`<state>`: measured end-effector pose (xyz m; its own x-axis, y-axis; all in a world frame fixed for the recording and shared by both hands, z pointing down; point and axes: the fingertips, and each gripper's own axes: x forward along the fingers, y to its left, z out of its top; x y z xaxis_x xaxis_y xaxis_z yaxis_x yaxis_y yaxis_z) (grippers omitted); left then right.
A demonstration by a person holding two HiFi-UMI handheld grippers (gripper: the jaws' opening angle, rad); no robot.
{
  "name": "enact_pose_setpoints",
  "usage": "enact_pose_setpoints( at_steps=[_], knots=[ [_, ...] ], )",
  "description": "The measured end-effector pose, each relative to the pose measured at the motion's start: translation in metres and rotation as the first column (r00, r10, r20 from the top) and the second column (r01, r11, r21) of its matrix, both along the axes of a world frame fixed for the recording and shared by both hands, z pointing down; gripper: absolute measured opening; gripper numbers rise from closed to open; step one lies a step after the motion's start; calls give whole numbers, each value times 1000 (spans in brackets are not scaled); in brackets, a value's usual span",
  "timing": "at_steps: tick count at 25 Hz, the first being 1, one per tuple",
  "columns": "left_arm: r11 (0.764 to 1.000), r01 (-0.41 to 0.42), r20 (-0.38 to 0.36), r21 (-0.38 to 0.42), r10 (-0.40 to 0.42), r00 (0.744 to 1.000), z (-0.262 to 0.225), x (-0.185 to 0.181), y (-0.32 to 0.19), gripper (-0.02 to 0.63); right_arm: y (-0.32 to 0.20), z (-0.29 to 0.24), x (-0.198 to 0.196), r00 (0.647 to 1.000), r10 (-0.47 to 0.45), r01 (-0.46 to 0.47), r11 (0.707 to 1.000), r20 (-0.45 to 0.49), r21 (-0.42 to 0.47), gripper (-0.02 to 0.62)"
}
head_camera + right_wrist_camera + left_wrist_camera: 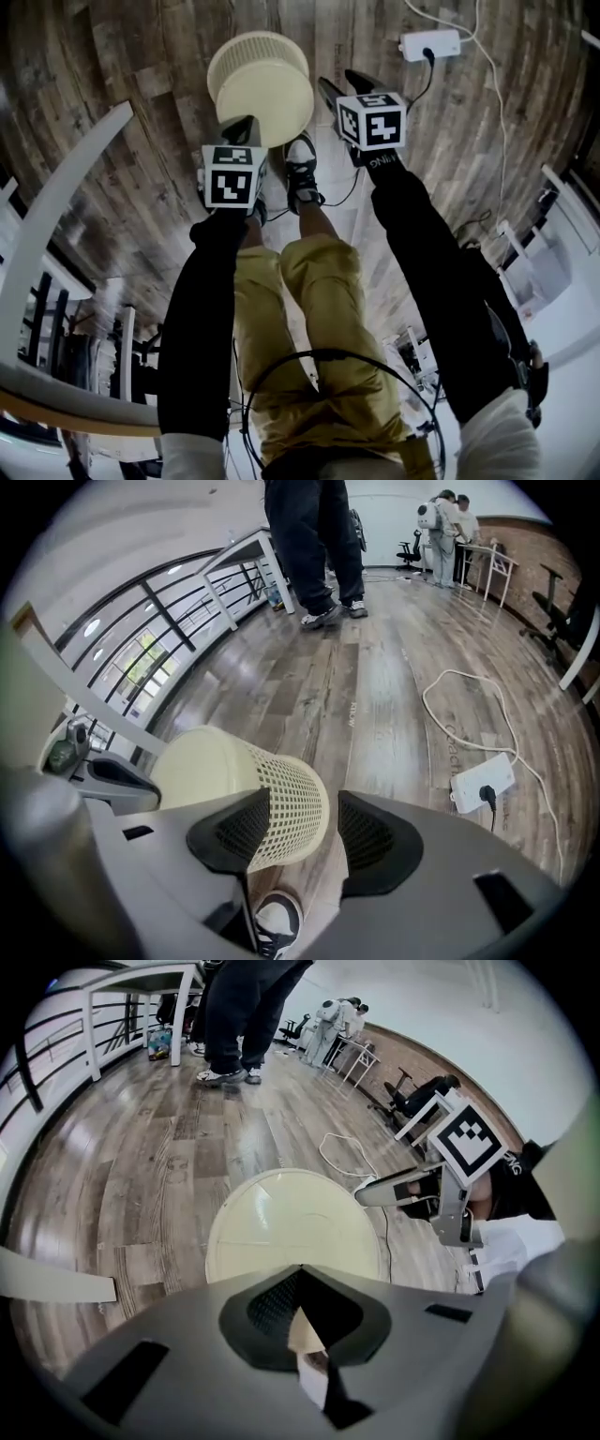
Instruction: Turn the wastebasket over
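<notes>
A cream wastebasket [262, 84] stands upside down on the wooden floor, its solid round bottom [295, 1227] facing up and its lattice wall [291, 808] running down to the floor. My left gripper [239, 127] hangs over the near left edge of that bottom with its jaw tips together and nothing between them. In the left gripper view, the left gripper [300, 1271] points down at the disc. My right gripper [345, 86] is just right of the basket, raised, its jaws wide apart and empty. In the right gripper view, the right gripper [305, 801] frames the lattice wall without touching it.
A white power strip [429, 44] with cables lies on the floor beyond the right gripper. My own shoes [302, 173] stand just behind the basket. A white curved rail [56, 206] runs along the left. Another person's legs [319, 546] stand farther off, near desks and chairs.
</notes>
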<state>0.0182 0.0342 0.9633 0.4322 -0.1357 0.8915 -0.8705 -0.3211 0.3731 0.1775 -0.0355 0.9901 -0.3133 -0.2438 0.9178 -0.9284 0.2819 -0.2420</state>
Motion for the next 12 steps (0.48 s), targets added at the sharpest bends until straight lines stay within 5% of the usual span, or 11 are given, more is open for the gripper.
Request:
enact_pose_setpoints(
  at_steps=[8,12],
  knots=[
    [998,62,-12,-1,-62,998,-35,-11,-5,0,10,-45,-21,995,-101,101,995,-15,11,215],
    [995,96,-27,39,-95,995,-84,-18,-19,0,3,-100,-29,986,-163,165,984,-42,69,64]
  ],
)
